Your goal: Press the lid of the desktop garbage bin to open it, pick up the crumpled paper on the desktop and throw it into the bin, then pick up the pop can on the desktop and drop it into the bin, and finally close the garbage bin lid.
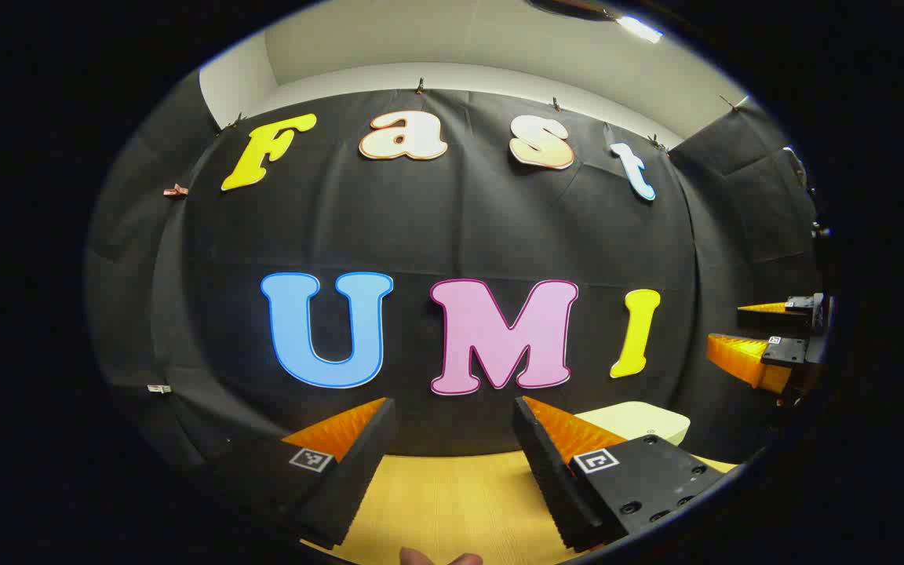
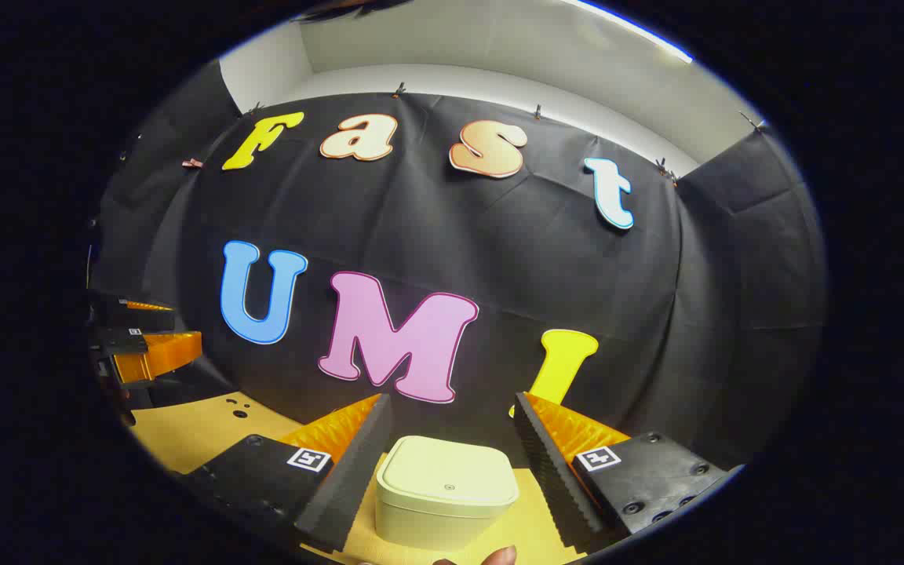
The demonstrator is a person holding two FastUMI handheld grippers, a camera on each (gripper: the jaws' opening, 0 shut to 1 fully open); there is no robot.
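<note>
Yellow desktop [image 2: 185, 431], closed-lid bin [image 2: 446, 490] ahead of wide-open, empty right gripper [image 2: 452, 439]; left gripper [image 1: 456, 431] likewise agape, empty.

bin [image 2: 446, 490]: 1 | tools: 2 — left tool [image 1: 453, 430], right tool [image 2: 449, 424]

A black cloth [image 1: 452, 235] hangs as the booth's back wall, creased and fastened along its top edge by small clips [image 1: 421, 85]. More black cloth forms a side panel [image 2: 750, 259] at the right of the frame. Above the cloth runs a white wall [image 2: 499, 82] that meets a pale ceiling [image 1: 460, 35]. A strip light [image 1: 639, 29] glows at the upper right. At the bottom lies a yellow wood-grain worktop [image 1: 452, 502], with a few small dark holes [image 2: 236, 406] at lower left.
</note>
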